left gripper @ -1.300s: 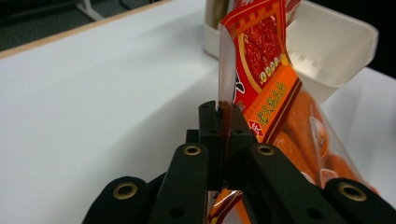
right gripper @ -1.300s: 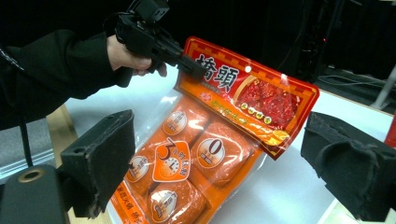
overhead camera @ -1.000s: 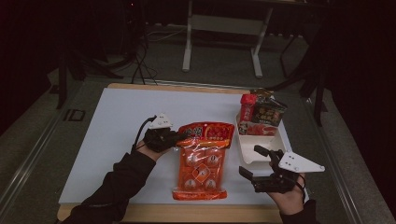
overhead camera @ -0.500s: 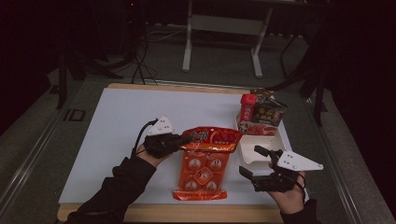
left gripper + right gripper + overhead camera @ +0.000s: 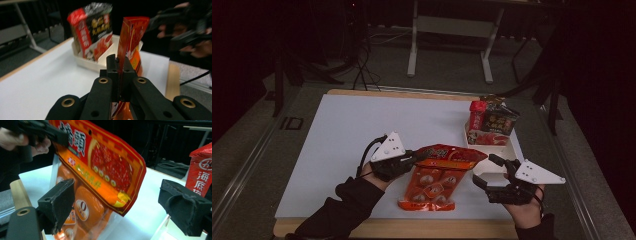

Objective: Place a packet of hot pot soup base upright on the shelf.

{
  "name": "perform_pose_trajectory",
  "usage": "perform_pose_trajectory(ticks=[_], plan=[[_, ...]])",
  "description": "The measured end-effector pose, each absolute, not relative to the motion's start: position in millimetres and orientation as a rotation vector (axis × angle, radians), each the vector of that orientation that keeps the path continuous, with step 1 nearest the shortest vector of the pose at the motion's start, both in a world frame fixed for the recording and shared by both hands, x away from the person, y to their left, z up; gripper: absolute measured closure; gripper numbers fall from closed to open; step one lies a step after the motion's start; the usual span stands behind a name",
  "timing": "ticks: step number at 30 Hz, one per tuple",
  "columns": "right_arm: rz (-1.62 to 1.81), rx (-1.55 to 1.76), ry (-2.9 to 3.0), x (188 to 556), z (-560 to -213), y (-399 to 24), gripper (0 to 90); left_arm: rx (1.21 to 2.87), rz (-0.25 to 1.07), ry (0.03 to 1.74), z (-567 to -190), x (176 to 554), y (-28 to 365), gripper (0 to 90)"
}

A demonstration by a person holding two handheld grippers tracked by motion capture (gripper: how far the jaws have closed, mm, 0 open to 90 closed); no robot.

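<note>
1. The orange snack bag point(image 5: 437, 175) lay in the lower middle of the high view, its bottom edge on the white table sheet point(image 5: 342, 135) and its top flap lifted.
2. The left gripper point(image 5: 404, 162) was clamped tight on that flap; in the left gripper view the jaws met on the thin edge point(image 5: 123, 50).
3. Compared with a second before, the flap had risen and swung right, toward the white tray point(image 5: 507, 147); the bag looked about to leave the table.
4. The right gripper point(image 5: 484, 172), lower right, waited with jaws wide apart, holding nothing.
5. Red and black packets point(image 5: 489, 122) already stood in the tray, upper right, so the bag probably belonged there next.
</note>
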State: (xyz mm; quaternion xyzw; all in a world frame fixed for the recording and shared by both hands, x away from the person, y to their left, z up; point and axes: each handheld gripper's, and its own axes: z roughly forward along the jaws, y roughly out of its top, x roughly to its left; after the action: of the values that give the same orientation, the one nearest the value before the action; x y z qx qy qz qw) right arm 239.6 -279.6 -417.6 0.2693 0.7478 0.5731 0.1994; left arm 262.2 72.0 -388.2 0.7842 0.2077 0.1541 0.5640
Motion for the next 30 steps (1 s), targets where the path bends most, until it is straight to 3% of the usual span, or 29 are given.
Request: perform_pose_trajectory(ticks=[14, 24, 29, 30], plan=[[1.606, 0.816, 2.103, 245, -416, -278, 14.5, 1.808, 0.421, 0.387, -361, 256, 77, 90.0], [1.631, 0.814, 2.110, 254, -412, -273, 16.2, 1.808, 0.341, 0.276, -352, 255, 81, 90.0], [1.670, 0.782, 2.113, 252, -410, -272, 16.1, 1.698, 0.284, 0.212, -346, 248, 86, 90.0], [1.706, 0.753, 2.113, 250, -407, -271, 22.1, 1.679, 0.270, 0.230, -344, 248, 86, 90.0]])
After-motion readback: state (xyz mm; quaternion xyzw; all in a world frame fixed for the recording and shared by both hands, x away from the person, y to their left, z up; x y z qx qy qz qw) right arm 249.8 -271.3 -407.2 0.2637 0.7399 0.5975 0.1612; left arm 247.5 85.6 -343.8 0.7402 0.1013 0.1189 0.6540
